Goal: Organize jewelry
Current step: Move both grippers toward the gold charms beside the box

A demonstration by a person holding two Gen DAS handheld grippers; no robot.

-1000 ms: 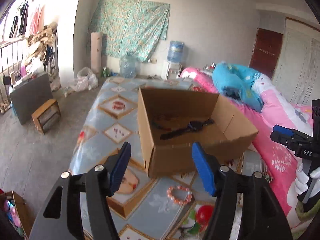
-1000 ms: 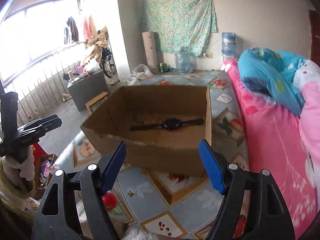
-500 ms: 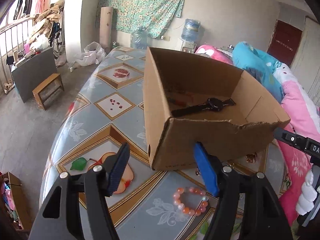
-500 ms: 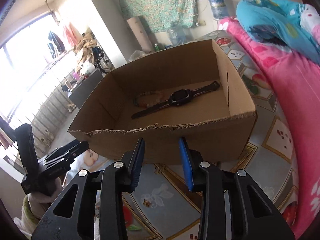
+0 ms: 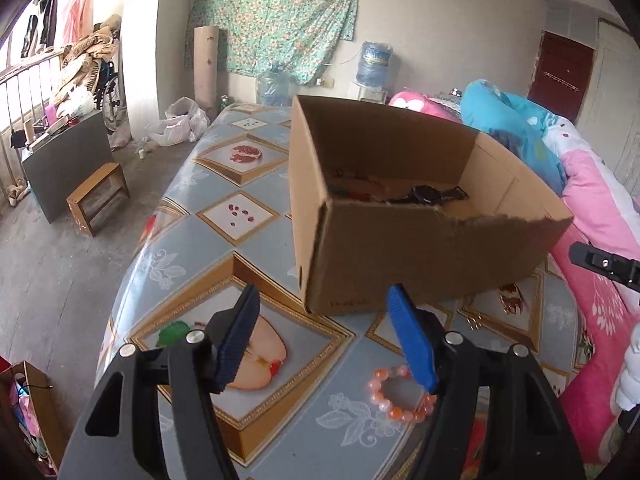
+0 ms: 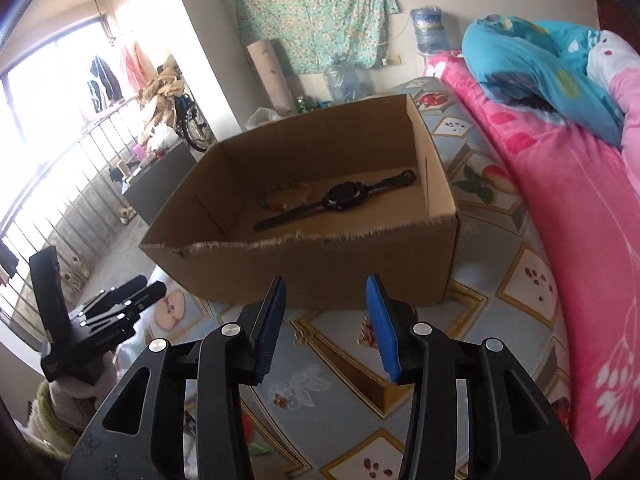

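Note:
An open cardboard box (image 5: 420,256) (image 6: 320,272) stands on the patterned table. Inside lie a black watch (image 6: 340,198) (image 5: 426,194) and a beaded bracelet (image 6: 286,196). A pink and orange bead bracelet (image 5: 400,396) lies on the table in front of the box, partly behind my left gripper's right finger. A small gold item (image 5: 474,322) lies near the box's front right. My left gripper (image 5: 324,336) is open and empty above the table. My right gripper (image 6: 326,320) is open and empty, in front of the box.
The table (image 5: 208,216) has a fruit-print cover and a curved left edge. A pink bed (image 6: 560,200) with a blue pillow (image 6: 540,64) lies to the right. A small wooden crate (image 5: 98,198) and a grey cabinet (image 5: 64,160) stand on the floor left.
My right gripper narrowed half a second ago and has opened wider again. My left gripper has dropped lower, nearer the pink bracelet. The box looks closer in both views.

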